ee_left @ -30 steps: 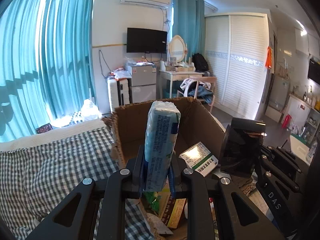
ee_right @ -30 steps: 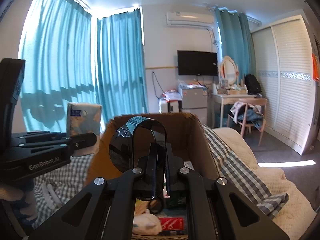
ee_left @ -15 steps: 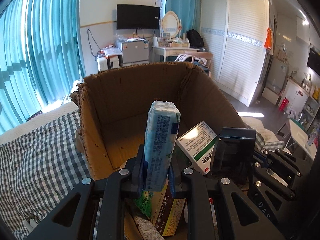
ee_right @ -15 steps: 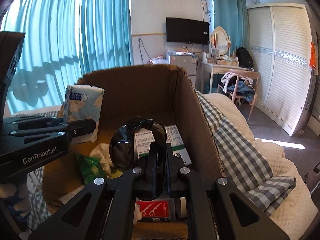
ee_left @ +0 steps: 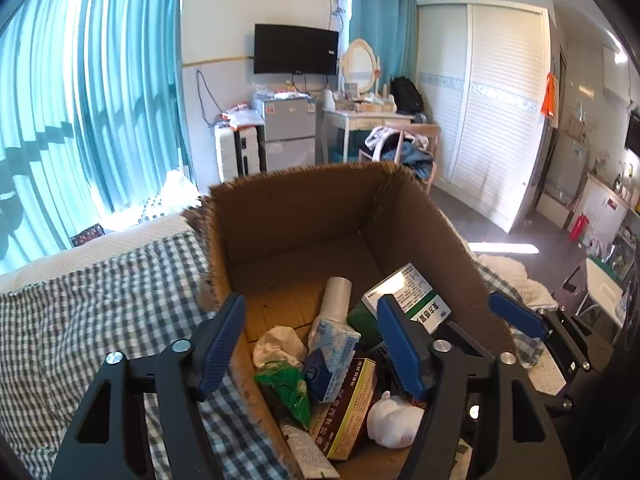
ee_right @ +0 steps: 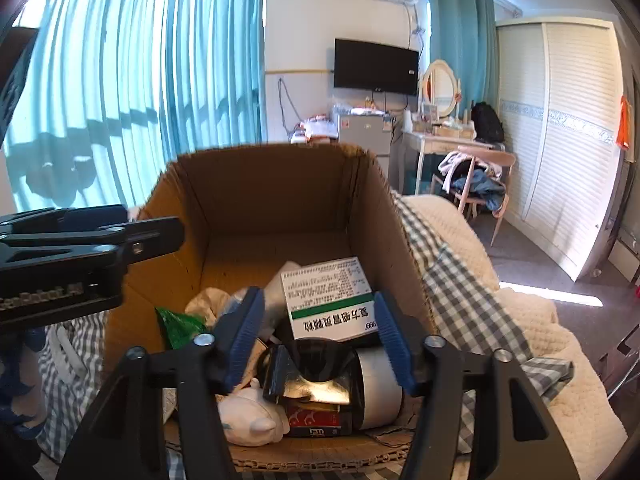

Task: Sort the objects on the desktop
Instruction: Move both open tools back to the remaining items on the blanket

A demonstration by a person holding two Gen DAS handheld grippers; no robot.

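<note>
An open cardboard box stands on the bed and holds several items. My left gripper hovers over its near left corner, jaws opening, nothing between the blue pads. Below it a pale blue tissue pack lies loose on the pile. My right gripper is over the near right part, jaws also opening and touching nothing. A glossy black item, seemingly sunglasses, rests under it, free of the pads. A green-and-white medicine box leans in the box.
The box also holds a green bag, a brown carton, a white figurine and a silver tape roll. A checked blanket surrounds the box. The left gripper's body sits left of the right one.
Both grippers have opened. The tissue pack left the left jaws and the black item left the right jaws; each now lies in the box.
</note>
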